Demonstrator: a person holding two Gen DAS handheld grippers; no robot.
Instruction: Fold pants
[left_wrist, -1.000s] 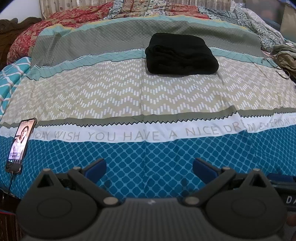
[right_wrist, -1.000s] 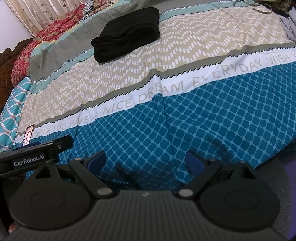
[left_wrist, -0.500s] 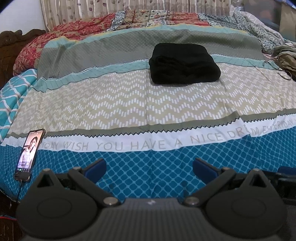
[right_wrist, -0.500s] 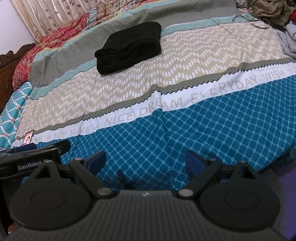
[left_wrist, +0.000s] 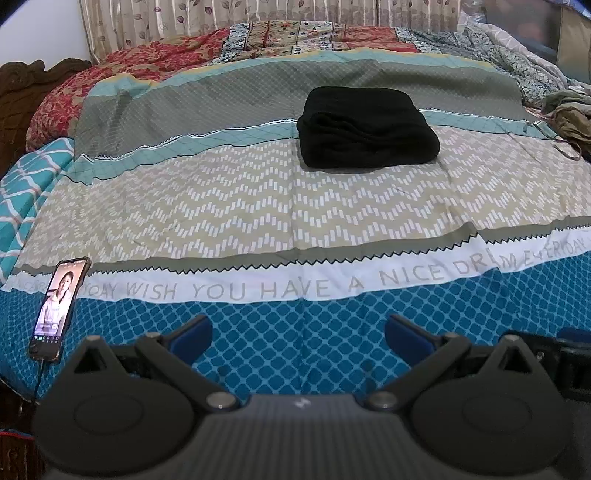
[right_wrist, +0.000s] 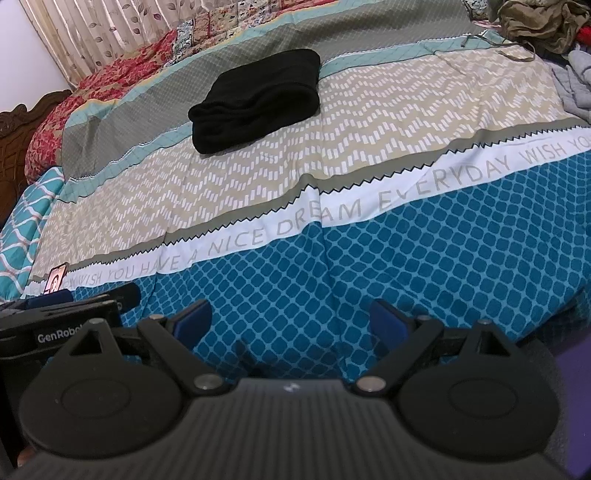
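Observation:
Black pants (left_wrist: 365, 127) lie folded into a compact bundle on the far part of the bed; they also show in the right wrist view (right_wrist: 258, 98). My left gripper (left_wrist: 298, 338) is open and empty, over the blue near edge of the bedspread, far from the pants. My right gripper (right_wrist: 290, 321) is open and empty too, at the same near edge. The left gripper's body (right_wrist: 62, 317) shows at the left of the right wrist view.
A patterned bedspread (left_wrist: 258, 218) covers the bed. A lit phone (left_wrist: 59, 306) with a cable lies at the near left edge. Loose clothes (right_wrist: 543, 22) are heaped at the far right. A wooden headboard (left_wrist: 22, 96) and curtains stand at the left and back.
Both grippers have pulled back and tilted up, so the pants sit lower and farther off in both views. Both stay open. The pants have not moved.

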